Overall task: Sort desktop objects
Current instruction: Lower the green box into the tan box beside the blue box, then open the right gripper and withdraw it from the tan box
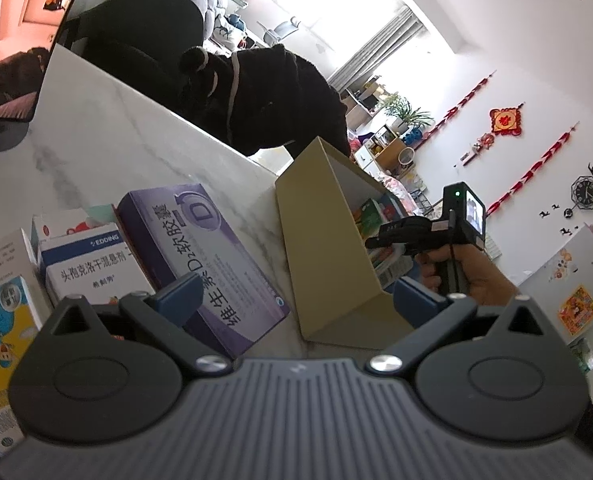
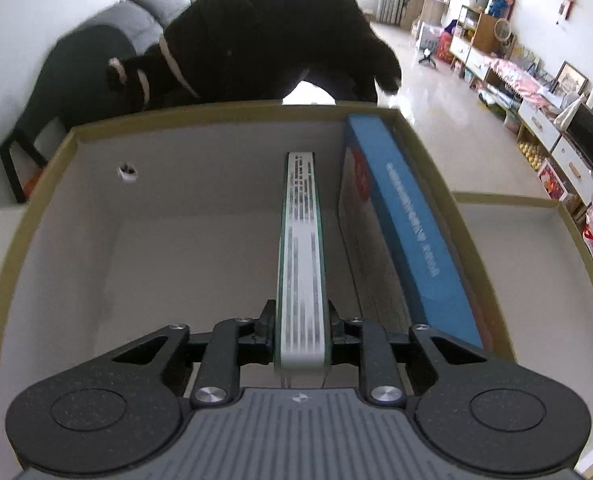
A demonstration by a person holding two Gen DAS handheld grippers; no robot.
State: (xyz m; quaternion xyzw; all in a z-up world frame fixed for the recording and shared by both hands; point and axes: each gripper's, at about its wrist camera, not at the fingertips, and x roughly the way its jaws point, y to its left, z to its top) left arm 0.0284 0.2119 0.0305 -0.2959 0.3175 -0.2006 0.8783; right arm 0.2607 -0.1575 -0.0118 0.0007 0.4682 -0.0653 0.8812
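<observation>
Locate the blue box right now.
In the right wrist view, the blue box stands on edge inside the cardboard box, against its right wall, right of the held white box.

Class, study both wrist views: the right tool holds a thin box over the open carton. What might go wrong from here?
1. The thin white box is pinched on its narrow edges by the right tool; it may topple when released.
2. It may knock the blue box leaning against the carton wall.
</observation>
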